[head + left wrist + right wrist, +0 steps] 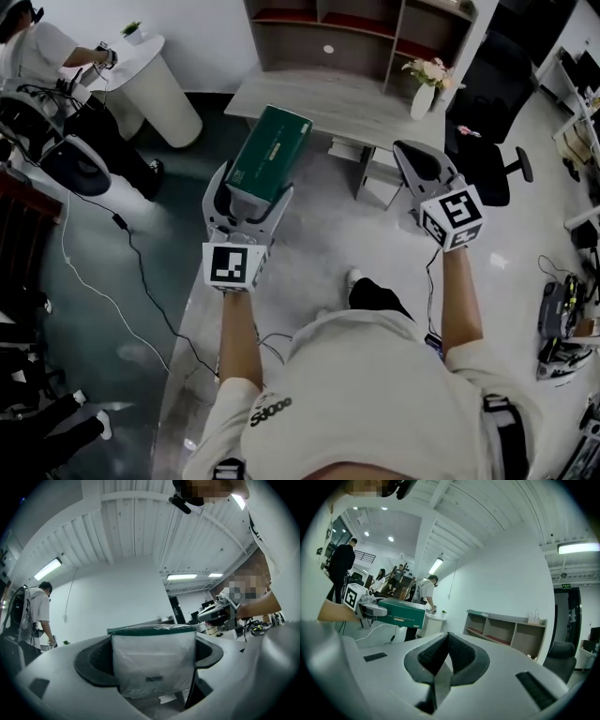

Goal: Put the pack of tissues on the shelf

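The green pack of tissues is held up in the air by my left gripper, shut on its near end. In the left gripper view the pack's plastic-wrapped white end fills the space between the jaws. My right gripper hangs to the right with its jaws pressed together and nothing in them; its pads meet in the right gripper view. From there the pack shows at the left. The wooden shelf stands at the far wall, also seen as open compartments.
A light wooden desk with a vase of flowers stands before the shelf. A black office chair is at the right. A white round table and a person are at the far left. Cables cross the floor.
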